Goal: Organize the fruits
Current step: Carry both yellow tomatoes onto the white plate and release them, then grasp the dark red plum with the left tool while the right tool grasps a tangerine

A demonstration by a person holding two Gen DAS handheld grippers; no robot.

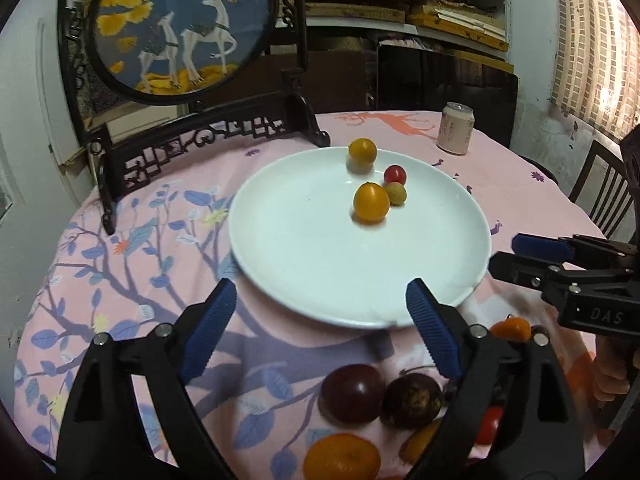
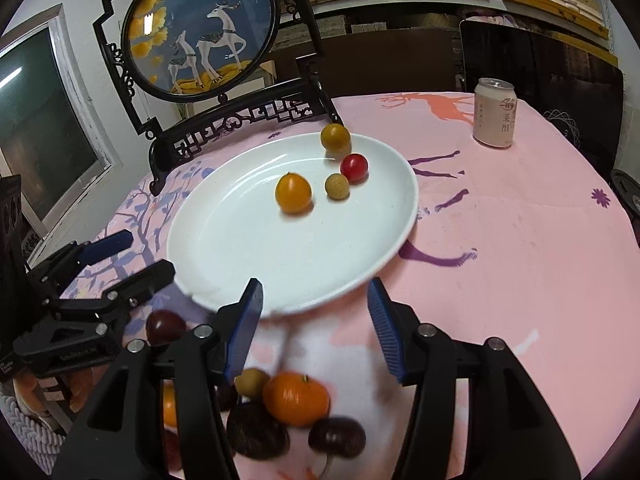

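A white plate (image 1: 304, 264) (image 2: 240, 248) on the pink tablecloth holds two small orange fruits (image 1: 371, 202) (image 1: 362, 151), a red cherry tomato (image 1: 395, 175) and a tan longan (image 1: 396, 193). They also show in the right wrist view: the orange fruits (image 2: 293, 193) (image 2: 335, 137), the tomato (image 2: 354, 167), the longan (image 2: 337, 186). My left gripper (image 1: 320, 328) is open and empty at the plate's near rim. My right gripper (image 2: 316, 328) is open and empty above a loose pile: dark purple fruits (image 1: 352, 392) (image 2: 336, 436) and a tangerine (image 2: 296, 400) (image 1: 342, 458).
A carved dark wooden screen (image 1: 180, 40) (image 2: 204, 40) with a deer picture stands behind the plate at the left. A pink drink can (image 1: 455, 128) (image 2: 494, 113) stands at the back right. A chair (image 1: 600, 188) is past the table's right edge.
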